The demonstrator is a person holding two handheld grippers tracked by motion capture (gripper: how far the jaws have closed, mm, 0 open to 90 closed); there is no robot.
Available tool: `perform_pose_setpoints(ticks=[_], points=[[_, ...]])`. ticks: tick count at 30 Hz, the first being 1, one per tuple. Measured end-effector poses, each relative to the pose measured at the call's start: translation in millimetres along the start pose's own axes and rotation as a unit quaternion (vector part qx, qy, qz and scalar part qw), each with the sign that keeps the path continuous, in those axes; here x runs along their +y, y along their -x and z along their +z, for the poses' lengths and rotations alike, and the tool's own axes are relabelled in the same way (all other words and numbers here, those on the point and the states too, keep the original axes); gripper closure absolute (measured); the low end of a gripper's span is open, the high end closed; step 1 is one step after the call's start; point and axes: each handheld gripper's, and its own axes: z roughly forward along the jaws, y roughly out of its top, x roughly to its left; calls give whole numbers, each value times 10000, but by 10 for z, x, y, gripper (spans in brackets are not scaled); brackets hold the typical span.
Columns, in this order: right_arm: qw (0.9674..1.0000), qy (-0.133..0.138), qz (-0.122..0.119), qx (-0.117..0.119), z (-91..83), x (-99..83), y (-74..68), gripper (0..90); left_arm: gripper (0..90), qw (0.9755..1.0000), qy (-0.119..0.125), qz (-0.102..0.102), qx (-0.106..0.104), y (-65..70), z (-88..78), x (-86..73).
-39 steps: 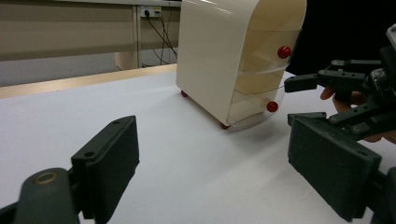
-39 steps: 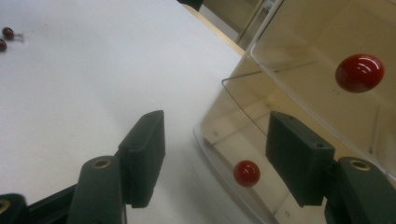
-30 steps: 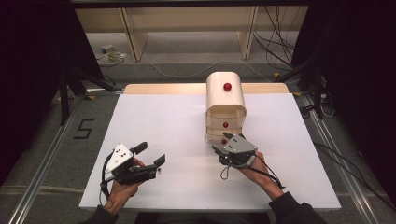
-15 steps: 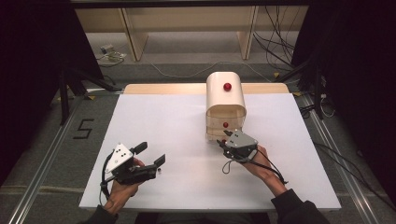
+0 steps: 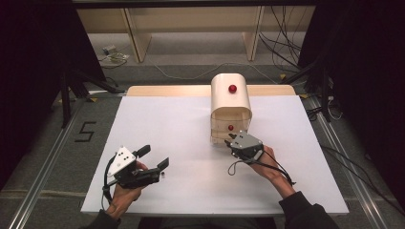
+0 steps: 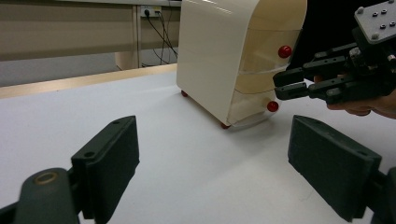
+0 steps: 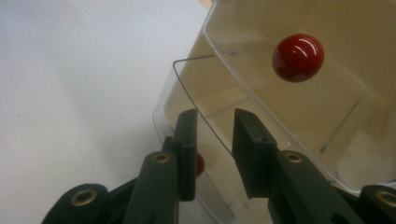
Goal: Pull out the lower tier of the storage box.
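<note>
A small cream drawer box [image 5: 231, 109] with a round top stands on the white table [image 5: 172, 119], toward the far side. It has clear drawers with red knobs. The top knob [image 5: 232, 88] sits up on the curved front, and the middle knob [image 5: 230, 127] is lower down. In the left gripper view a bottom knob [image 6: 272, 106] shows near the table.

The right gripper [image 5: 230, 141] is right at the front of the drawer box, down by the lowest drawer. In the right gripper view its jaws are a little apart, and the bottom knob [image 7: 200, 164] peeks out beside the left jaw. I cannot tell if the jaws touch it. The right hand [image 5: 267, 162] comes in from the near side of the box, tilted toward it.

The left gripper [image 5: 154, 159] is well apart from the drawer box, near the front edge of the table. Its jaws are spread wide with nothing between them. The left hand [image 5: 125, 192] holds it low, pointing toward the box
</note>
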Motion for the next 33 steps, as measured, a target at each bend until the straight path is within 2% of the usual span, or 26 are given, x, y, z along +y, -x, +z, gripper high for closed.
perform_pose_setpoints(ticks=[7,33], points=[[9999,-72,-101,53,15,-3,37,764,158,10000,-5,-1,3,3,3,-2],[9997,-121,-121,202,-23,7,57,824,159,10000,11,10,15,1,-8,5]])
